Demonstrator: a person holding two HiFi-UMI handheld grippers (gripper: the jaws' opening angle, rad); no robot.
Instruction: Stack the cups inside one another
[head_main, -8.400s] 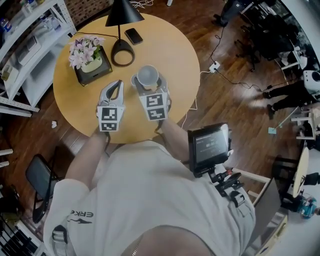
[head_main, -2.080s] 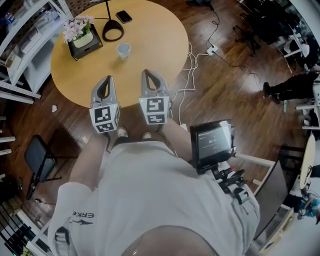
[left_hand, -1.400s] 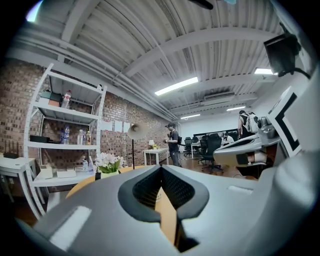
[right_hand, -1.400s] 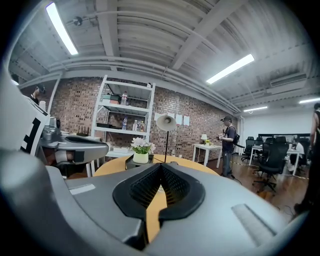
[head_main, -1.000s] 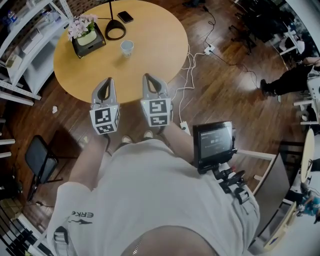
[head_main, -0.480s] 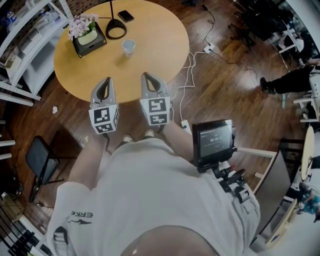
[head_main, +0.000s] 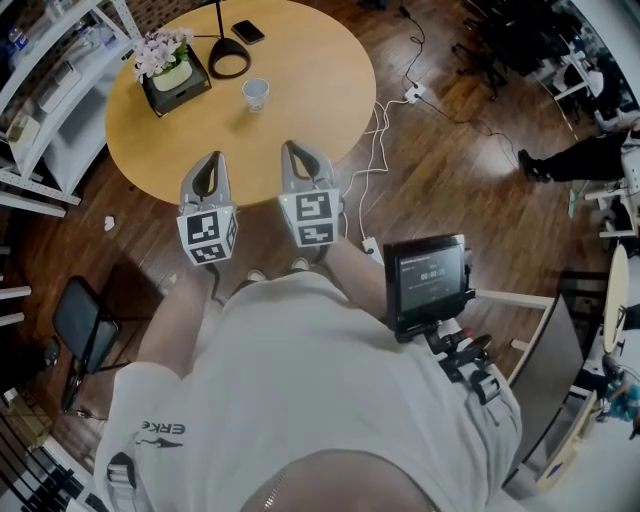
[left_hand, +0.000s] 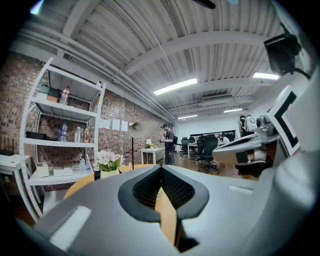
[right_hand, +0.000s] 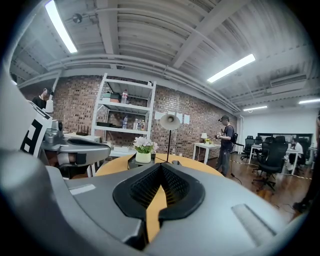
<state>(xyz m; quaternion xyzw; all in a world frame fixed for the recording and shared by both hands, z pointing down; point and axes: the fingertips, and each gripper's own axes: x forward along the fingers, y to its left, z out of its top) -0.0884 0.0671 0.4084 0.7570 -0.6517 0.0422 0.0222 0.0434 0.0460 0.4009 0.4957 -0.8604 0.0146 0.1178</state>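
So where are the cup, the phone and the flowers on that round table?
cup (head_main: 255, 93), head view, on its pale open top.
phone (head_main: 248, 32), head view, on the middle of its dark face.
flowers (head_main: 160, 50), head view, on the pink blossoms.

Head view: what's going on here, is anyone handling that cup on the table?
A person holds the left hand-held gripper and the right hand-held gripper at the near edge of the round table, both shut and empty. The white cup stands untouched farther back, near the flower box and lamp base. Whether cups are nested in it is unclear.
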